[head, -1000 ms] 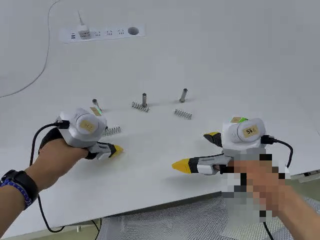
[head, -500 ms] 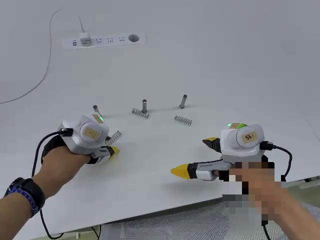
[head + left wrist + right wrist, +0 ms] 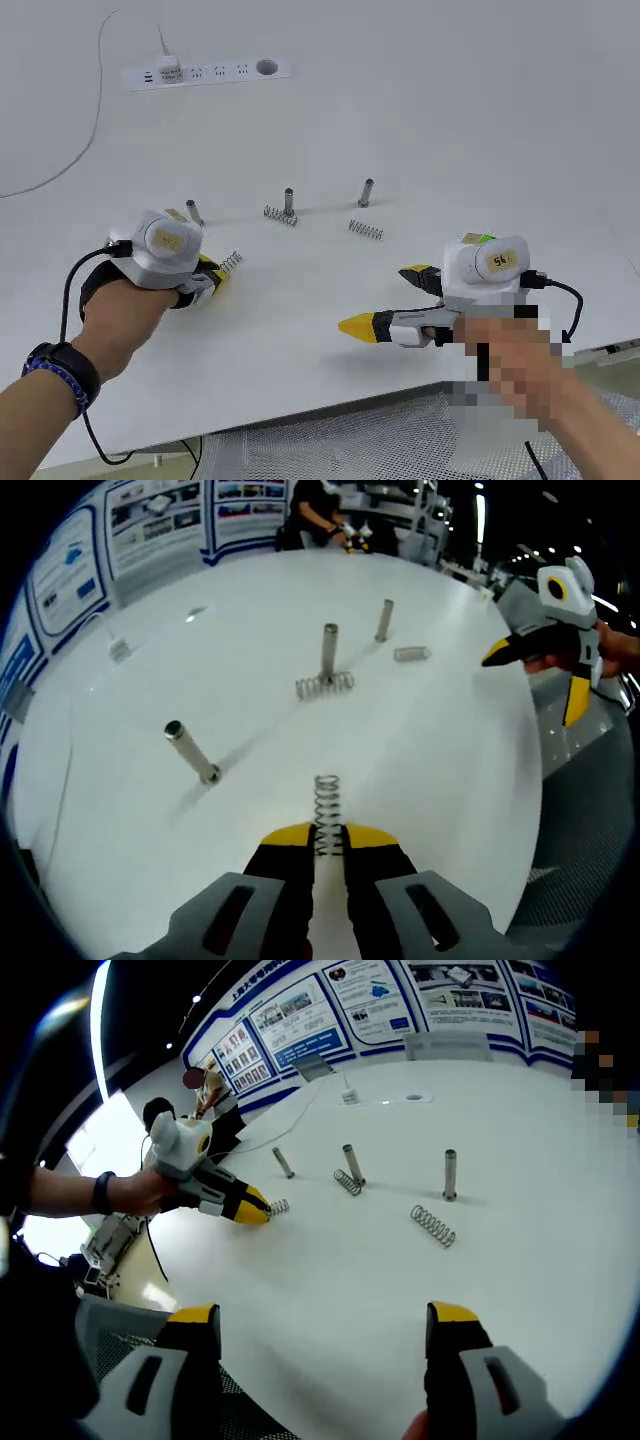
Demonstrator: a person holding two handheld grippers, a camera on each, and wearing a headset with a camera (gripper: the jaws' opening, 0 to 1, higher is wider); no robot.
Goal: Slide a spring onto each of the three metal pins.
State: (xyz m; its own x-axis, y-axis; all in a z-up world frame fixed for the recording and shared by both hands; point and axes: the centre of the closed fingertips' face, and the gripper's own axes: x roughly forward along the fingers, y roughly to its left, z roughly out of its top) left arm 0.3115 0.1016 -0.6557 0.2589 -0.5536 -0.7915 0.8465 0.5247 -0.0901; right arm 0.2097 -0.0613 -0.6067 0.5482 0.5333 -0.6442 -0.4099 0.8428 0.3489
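- Yellow tips of the left gripper [image 3: 328, 837] are pinching the near end of one spring [image 3: 325, 800], whose coil is sticking out ahead of the jaws, low over the white bench [image 3: 450, 760]. I am judging it a real grip, since the jaws are standing almost together with just the wire between them.
- The right gripper [image 3: 322, 1313] is hanging with its jaws wide apart and empty, near the bench's front edge and well apart from the parts.
- The step in hand is looking like threading this spring onto the nearest pin [image 3: 190, 752], which is standing bare just ahead and to the left of the jaws.
- Doing it well probably means tipping the spring upright, lining its open end over the pin's top and lowering it straight (a skewed coil could catch on the rim or knock the pin over).
- A light pinch is looking safer than a hard squeeze, as so thin a coil would likely deform.
- The left gripper view is showing the coil sitting between the tips. In the head view the gripper's body is covering most of that contact.
- The head view is giving the layout instead. The middle pin [image 3: 289, 200] is standing with a second spring [image 3: 281, 214] lying just beside its foot, and the far pin [image 3: 366, 192] has a third spring [image 3: 366, 229] lying near it. Neither is threaded.
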